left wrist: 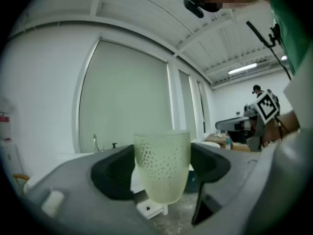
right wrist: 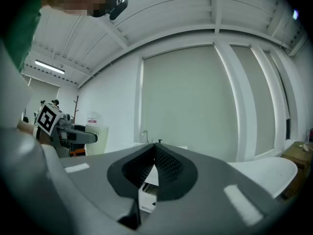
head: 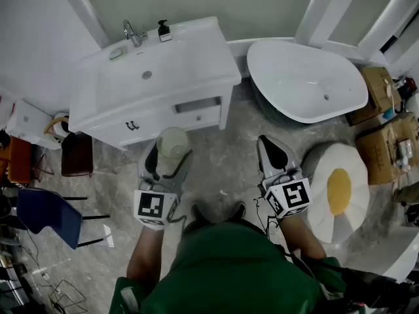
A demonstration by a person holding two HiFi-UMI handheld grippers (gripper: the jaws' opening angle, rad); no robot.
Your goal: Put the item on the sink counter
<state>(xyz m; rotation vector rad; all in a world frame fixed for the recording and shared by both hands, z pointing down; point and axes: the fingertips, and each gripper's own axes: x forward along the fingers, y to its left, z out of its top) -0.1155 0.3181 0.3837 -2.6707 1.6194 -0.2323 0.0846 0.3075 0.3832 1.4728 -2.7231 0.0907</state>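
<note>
My left gripper [head: 169, 159] is shut on a pale green dimpled cup [head: 173, 146], held upright between the dark pads. The cup [left wrist: 162, 166] fills the middle of the left gripper view, both pads against its sides. It hangs over the floor, in front of the white sink counter [head: 190, 70]. The counter has a basin, a tap [head: 133, 33] and a soap bottle [head: 163, 30] at its back edge. My right gripper [head: 273, 157] is level to the right of the cup, its jaws closed together with nothing between them [right wrist: 154, 168].
A white bathtub [head: 306, 81] stands right of the counter. A round egg-shaped cushion [head: 338, 190] lies on the floor at right, cardboard boxes [head: 386, 133] beyond it. A blue chair [head: 49, 216] and a dark stool [head: 76, 154] stand at left.
</note>
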